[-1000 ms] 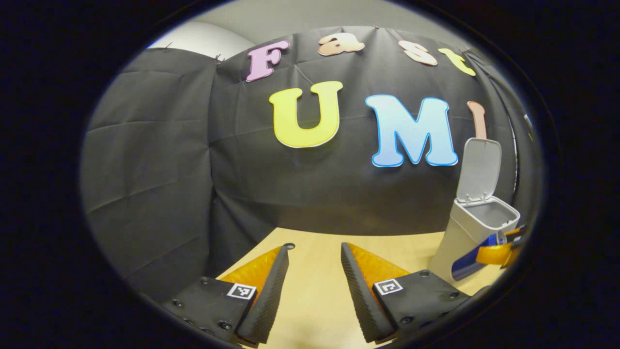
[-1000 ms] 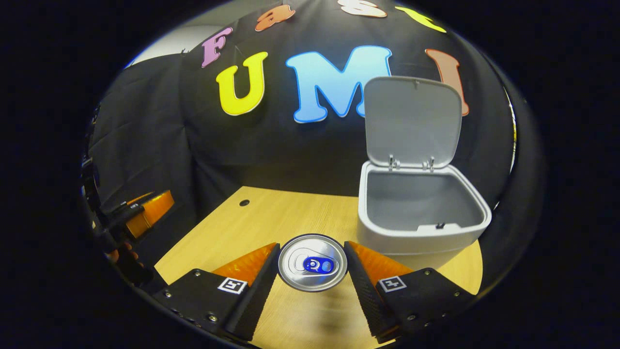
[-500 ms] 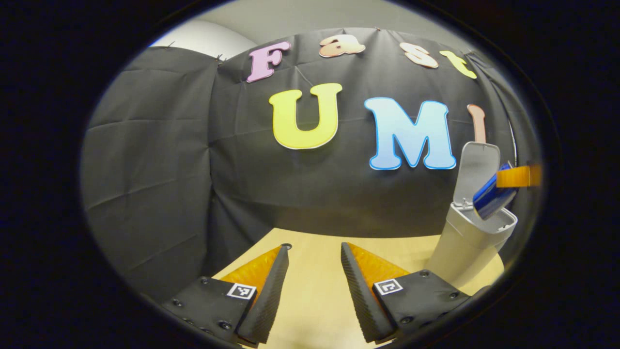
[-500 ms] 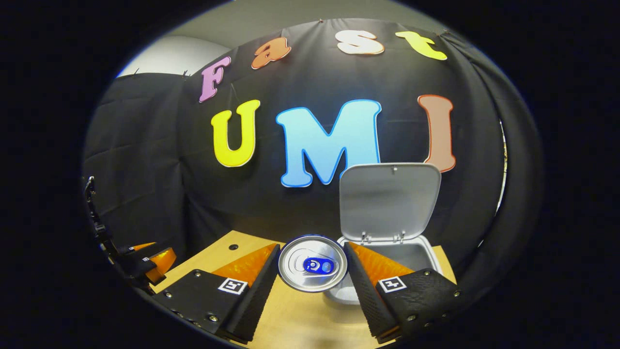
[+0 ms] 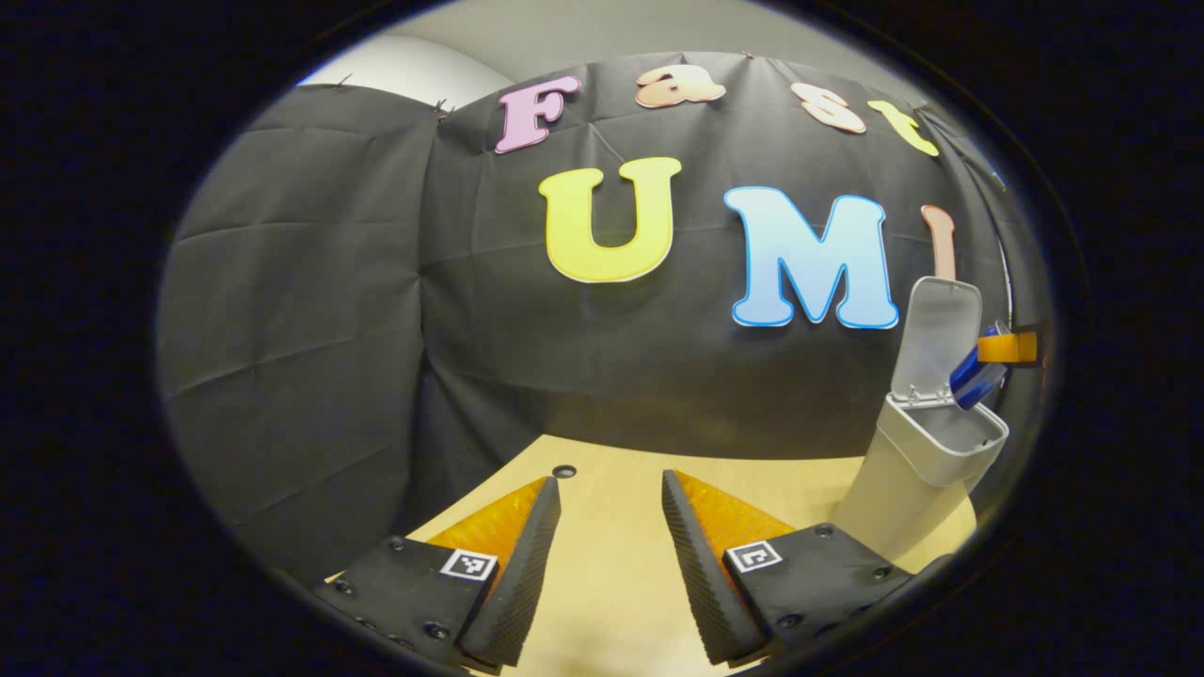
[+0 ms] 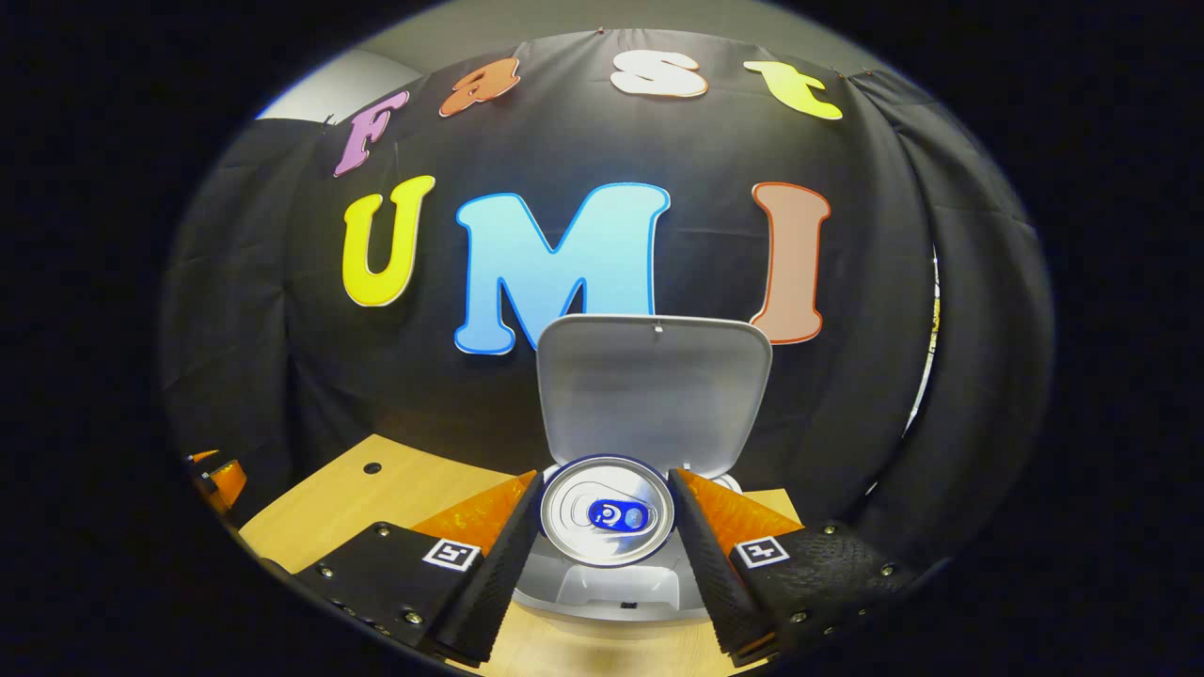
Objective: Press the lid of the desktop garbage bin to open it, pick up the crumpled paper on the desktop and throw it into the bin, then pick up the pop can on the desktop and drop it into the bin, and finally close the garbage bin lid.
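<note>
Recording booth, black cloth wall (image 5: pixel 310 310), wooden desktop (image 5: pixel 611 564)

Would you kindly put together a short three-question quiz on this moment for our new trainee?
1. True or false: the grey plastic desktop bin has its hinged lid standing open.
2. Which tool holds the blue aluminium pop can? A) left tool B) right tool C) neither
3. Fill in: in the right gripper view, the can sits directly above the bin's ____.

Key
1. True: the lid stands upright behind the opening.
2. B: both fingers press on the can's sides, while the left tool hangs open with nothing in it over the light wooden desktop.
3. Opening.
</note>
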A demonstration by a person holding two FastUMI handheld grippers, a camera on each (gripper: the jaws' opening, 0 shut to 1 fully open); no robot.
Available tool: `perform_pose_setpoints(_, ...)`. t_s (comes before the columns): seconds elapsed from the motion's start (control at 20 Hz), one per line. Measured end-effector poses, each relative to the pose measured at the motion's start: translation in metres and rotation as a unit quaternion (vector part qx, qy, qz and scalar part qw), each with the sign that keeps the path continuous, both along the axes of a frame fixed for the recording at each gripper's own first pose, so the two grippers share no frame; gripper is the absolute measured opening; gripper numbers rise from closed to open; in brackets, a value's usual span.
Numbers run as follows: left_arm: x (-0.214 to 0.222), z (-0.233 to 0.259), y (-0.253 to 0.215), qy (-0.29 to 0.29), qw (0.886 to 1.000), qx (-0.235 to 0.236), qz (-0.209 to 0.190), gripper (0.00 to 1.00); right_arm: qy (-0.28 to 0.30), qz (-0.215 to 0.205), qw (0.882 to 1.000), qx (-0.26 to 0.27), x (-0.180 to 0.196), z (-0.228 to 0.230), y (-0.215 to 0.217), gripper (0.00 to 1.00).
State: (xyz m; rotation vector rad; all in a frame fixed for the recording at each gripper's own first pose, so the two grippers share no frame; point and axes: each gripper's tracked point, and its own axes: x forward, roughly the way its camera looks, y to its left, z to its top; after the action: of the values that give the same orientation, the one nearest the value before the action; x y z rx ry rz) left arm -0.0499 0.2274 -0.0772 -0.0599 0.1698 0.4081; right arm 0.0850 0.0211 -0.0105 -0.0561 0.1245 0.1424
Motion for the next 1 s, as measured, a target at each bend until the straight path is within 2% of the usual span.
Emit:
perform_pose_setpoints(0.05, 0.000, 0.000, 0.001, 0.000, 1.000, 0.000, 0.001, 0.74, 0.005, -0.004, 1.000, 0.001, 0.002, -0.004, -0.004, 0.83)
perform_pose_setpoints(0.15, 0.000, -0.001, 0.000, 0.000, 1.000, 0.000, 0.003, 0.74, 0.013, -0.012, 1.000, 0.003, 0.006, -0.010, -0.010, 0.83)
perform_pose_setpoints(0.2, 0.001, -0.001, -0.001, 0.000, 1.000, 0.000, 0.003, 0.81, 0.022, -0.014, 1.000, 0.003, 0.007, -0.015, -0.011, 0.83)
perform_pose_setpoints(0.25, 0.003, -0.001, -0.002, 0.000, 1.000, 0.000, 0.002, 0.81, 0.031, -0.017, 0.999, 0.003, 0.010, -0.023, -0.014, 0.83)
perform_pose_setpoints(0.3, 0.004, -0.002, -0.004, 0.001, 1.000, 0.002, 0.001, 0.74, 0.041, -0.018, 0.999, 0.002, 0.011, -0.031, -0.014, 0.83)
perform_pose_setpoints(0.55, 0.007, -0.007, -0.013, 0.006, 1.000, 0.002, -0.008, 0.74, 0.089, -0.030, 0.996, 0.003, 0.015, -0.068, -0.022, 0.85)
perform_pose_setpoints(0.65, 0.007, -0.007, -0.013, 0.006, 1.000, 0.001, -0.009, 0.74, 0.092, -0.034, 0.995, 0.006, 0.015, -0.071, -0.024, 0.86)
perform_pose_setpoints(0.75, 0.009, -0.008, -0.014, 0.007, 1.000, 0.002, -0.010, 0.74, 0.088, -0.040, 0.995, 0.008, 0.015, -0.068, -0.027, 0.96)
perform_pose_setpoints(1.0, 0.009, -0.009, -0.016, 0.008, 1.000, -0.001, -0.015, 0.74, 0.082, -0.043, 0.996, 0.017, 0.011, -0.060, -0.030, 0.97)
